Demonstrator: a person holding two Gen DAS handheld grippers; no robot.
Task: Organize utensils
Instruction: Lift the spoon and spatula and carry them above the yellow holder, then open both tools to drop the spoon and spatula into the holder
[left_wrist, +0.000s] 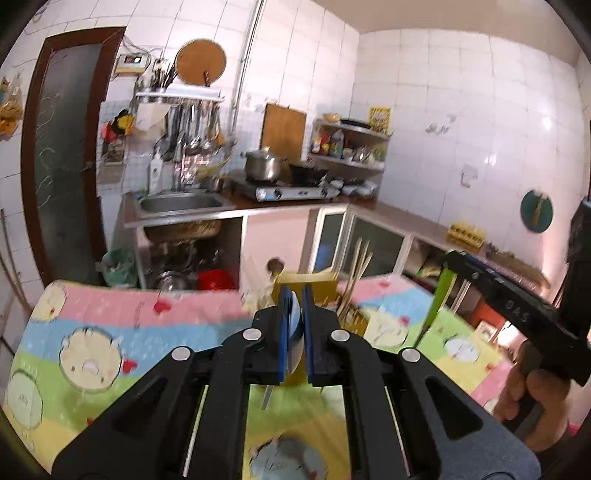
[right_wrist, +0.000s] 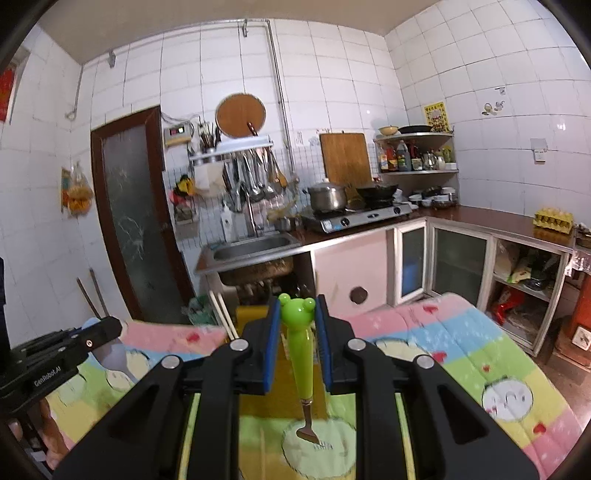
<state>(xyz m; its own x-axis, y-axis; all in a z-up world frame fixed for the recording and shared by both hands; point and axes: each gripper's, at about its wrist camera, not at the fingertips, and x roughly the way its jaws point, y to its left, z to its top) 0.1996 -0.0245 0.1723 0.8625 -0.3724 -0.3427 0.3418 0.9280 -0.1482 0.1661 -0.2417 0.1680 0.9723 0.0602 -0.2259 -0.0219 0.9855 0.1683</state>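
Observation:
My left gripper (left_wrist: 295, 295) is shut on a light blue utensil handle (left_wrist: 294, 332), whose metal end hangs below toward the table; in the right wrist view (right_wrist: 118, 356) its grey metal end shows under the left gripper (right_wrist: 107, 330). My right gripper (right_wrist: 296, 306) is shut on a green frog-head fork (right_wrist: 301, 354), tines down over the table; it also shows in the left wrist view (left_wrist: 439, 299). A yellow utensil holder (left_wrist: 306, 291) with wooden chopsticks (left_wrist: 354, 280) stands just beyond both grippers, also in the right wrist view (right_wrist: 251, 314).
The table carries a pastel cartoon-print cloth (left_wrist: 110, 332). Behind it are a sink counter (right_wrist: 255, 247), a gas stove with a pot (right_wrist: 328, 197), cabinets (right_wrist: 458, 258) and a dark door (right_wrist: 129, 206).

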